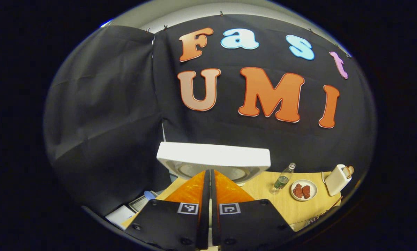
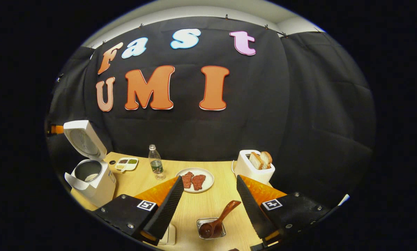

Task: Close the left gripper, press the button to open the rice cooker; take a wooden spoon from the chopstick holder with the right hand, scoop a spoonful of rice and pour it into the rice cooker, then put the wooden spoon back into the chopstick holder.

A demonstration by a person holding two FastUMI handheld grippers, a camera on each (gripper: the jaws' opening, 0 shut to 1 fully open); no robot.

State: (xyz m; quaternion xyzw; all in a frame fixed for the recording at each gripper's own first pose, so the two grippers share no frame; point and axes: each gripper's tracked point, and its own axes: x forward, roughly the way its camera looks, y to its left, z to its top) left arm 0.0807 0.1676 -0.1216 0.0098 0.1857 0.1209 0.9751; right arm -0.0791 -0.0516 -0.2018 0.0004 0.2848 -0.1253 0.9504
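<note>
The white rice cooker stands at the table's left with its lid swung up, so the inner pot shows. In the left gripper view that raised lid sits just beyond my left gripper, whose fingers are pressed together with nothing between them. My right gripper is open above the table. A wooden spoon leans bowl-down in a small metal chopstick holder, below and between the right fingers and apart from both.
A clear bottle, a white plate of red meat and a white toaster with bread line the table's back. A small divided dish lies by the cooker. A white object sits at the near edge.
</note>
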